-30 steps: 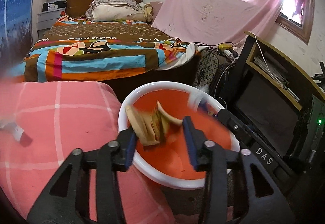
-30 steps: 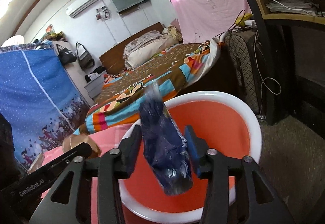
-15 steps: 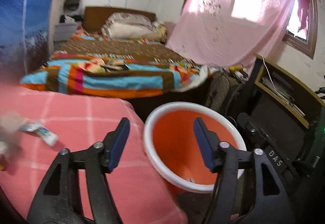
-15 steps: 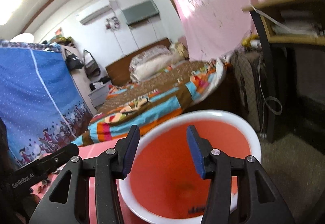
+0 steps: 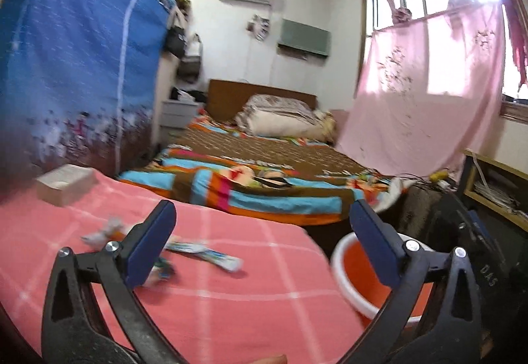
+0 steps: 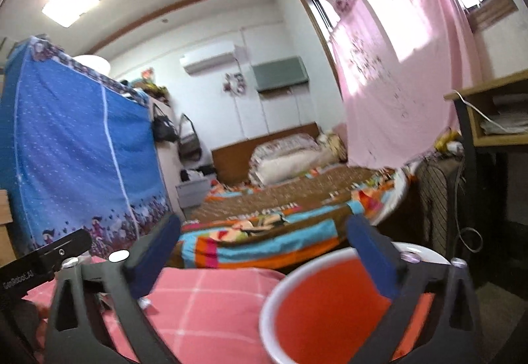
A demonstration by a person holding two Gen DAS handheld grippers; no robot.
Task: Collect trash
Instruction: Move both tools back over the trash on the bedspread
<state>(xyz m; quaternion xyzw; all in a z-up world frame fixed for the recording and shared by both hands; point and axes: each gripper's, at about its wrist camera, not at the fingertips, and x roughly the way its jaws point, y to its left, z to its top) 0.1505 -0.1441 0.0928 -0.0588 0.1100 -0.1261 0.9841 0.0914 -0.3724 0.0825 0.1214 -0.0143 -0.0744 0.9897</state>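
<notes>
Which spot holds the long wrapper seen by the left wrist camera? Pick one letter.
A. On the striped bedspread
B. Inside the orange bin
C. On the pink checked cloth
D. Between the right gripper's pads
C: the long wrapper lies flat on the pink checked cloth, left of the orange bin; nothing sits between the opening jaws of the left gripper.
</notes>
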